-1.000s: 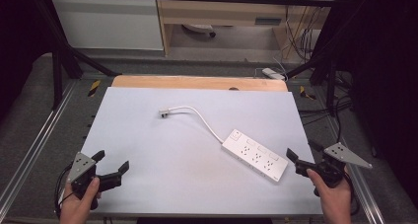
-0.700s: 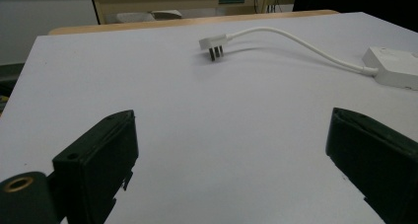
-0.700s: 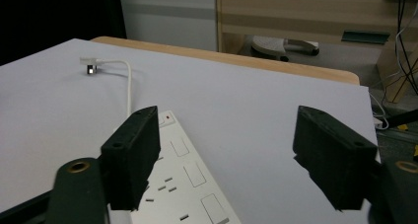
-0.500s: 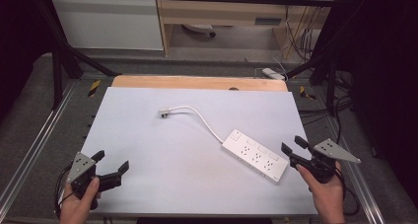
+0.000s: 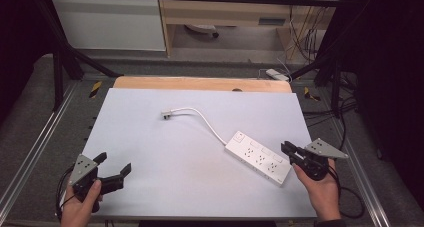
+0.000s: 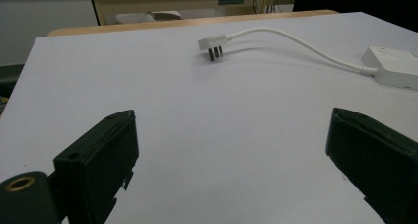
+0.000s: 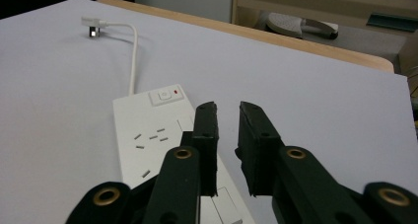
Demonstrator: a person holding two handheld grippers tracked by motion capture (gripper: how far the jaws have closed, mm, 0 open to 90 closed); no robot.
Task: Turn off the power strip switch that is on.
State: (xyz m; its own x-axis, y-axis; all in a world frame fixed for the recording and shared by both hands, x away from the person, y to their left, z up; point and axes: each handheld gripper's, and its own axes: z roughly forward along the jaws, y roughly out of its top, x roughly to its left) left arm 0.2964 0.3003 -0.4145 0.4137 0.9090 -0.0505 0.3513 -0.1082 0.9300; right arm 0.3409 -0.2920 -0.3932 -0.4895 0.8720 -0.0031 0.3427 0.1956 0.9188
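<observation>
Right gripper [image 5: 289,150] hovers just beside the near end of the power strip [image 5: 257,157], jaws just closing to a narrow gap with nothing between them; left gripper [image 5: 114,164] rests spread wide; white strip lies diagonally right of centre, its cord [image 5: 207,123] curving to a plug [image 5: 166,114].

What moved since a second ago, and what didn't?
The right gripper slid left toward the power strip, and its jaws have just been closing to a narrow gap with nothing between them. The left gripper stayed put, jaws wide. The power strip, its cord and plug lie as before on the table.
</observation>
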